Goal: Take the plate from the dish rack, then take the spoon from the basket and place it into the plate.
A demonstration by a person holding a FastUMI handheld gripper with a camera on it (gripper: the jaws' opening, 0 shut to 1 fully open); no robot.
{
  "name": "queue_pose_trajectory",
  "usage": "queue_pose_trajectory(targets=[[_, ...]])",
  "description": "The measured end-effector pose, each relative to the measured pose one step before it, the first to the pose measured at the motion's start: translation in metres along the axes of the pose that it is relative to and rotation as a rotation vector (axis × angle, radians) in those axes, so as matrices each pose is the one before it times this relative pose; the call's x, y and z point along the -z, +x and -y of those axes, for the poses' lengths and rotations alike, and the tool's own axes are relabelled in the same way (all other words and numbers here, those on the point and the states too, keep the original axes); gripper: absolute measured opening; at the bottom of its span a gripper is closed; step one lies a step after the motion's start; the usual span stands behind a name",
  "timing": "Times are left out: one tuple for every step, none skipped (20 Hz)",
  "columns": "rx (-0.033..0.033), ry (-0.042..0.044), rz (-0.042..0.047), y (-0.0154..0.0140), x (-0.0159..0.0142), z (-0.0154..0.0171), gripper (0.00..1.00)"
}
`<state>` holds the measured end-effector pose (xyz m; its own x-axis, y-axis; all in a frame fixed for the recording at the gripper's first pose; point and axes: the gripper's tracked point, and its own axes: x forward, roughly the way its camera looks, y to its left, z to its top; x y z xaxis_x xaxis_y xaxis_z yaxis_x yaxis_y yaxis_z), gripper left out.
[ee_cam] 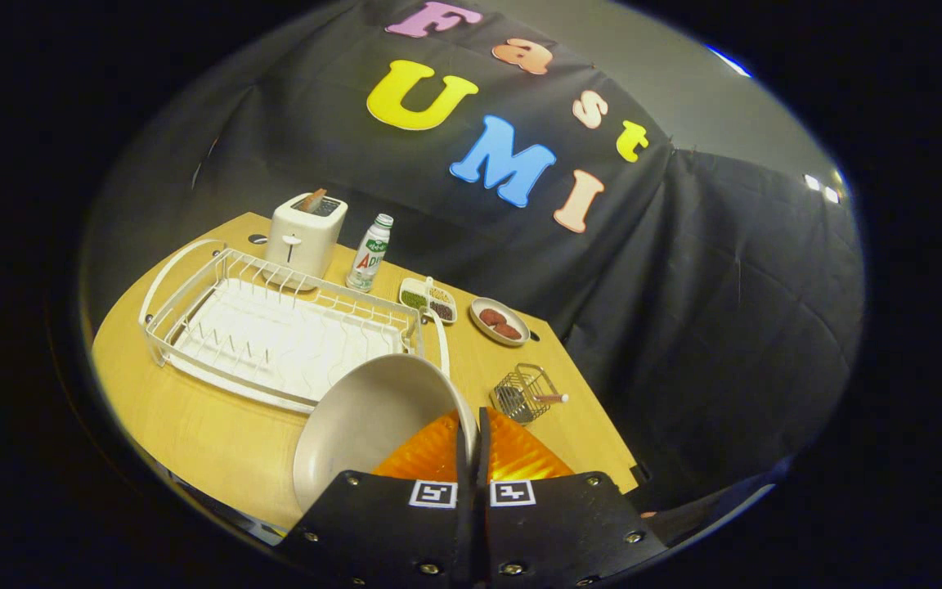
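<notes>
My gripper (471,425) is shut on the rim of a pale grey plate (365,421), which hangs tilted above the wooden table, in front of the near right corner of the white wire dish rack (275,331). The orange fingers (512,458) press together on the plate's right edge. Beyond the fingers to the right, a small wire basket (524,393) stands on the table with the spoon (551,398) lying in it, its handle poking out to the right.
Behind the rack stand a white toaster (304,233) and a small bottle (370,254). A divided dish of spices (428,300) and a small plate with red pieces (500,321) sit near the table's far edge. The table's right edge (594,393) runs close by the basket.
</notes>
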<state>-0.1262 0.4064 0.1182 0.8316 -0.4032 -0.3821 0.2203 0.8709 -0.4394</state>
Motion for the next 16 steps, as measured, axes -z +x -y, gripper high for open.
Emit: queue_pose_trajectory(targets=[[-0.00527, 0.02820, -0.02413, 0.00357, 0.00961, 0.00091, 0.01], [-0.00142, 0.02738, -0.02687, 0.00364, 0.00872, 0.00104, 0.01], [-0.00040, 0.02071, -0.02415, 0.00407, 0.00914, 0.00028, 0.01], [0.00190, 0.01983, -0.02721, 0.00415, 0.00911, 0.00122, 0.01], [0.00388, 0.01118, -0.02117, 0.00399, 0.00796, -0.00036, 0.01], [0.00097, 0.00647, -0.01771, 0.00354, 0.00643, 0.00028, 0.01], [0.00038, 0.00612, -0.01570, 0.00345, 0.00590, 0.00050, 0.00], [0.00073, 0.00712, -0.01369, 0.00309, 0.00445, 0.00072, 0.00], [-0.00066, 0.01079, -0.01212, 0.00282, 0.00545, -0.00002, 0.01], [-0.00133, 0.01374, -0.01269, 0.00342, 0.00464, 0.00030, 0.01], [-0.01090, 0.03252, -0.01068, 0.00167, 0.00348, -0.00049, 0.00], [-0.00684, 0.03385, -0.01430, 0.00462, 0.00374, 0.00016, 0.01], [-0.00338, 0.02893, -0.01290, 0.00496, 0.00447, -0.00041, 0.01], [-0.00106, 0.02085, -0.00946, 0.00487, 0.00287, -0.00010, 0.01], [-0.00282, 0.01654, -0.01033, 0.00598, 0.00500, -0.00116, 0.01], [-0.00334, 0.00826, -0.01367, 0.00435, 0.00513, -0.00178, 0.01]])
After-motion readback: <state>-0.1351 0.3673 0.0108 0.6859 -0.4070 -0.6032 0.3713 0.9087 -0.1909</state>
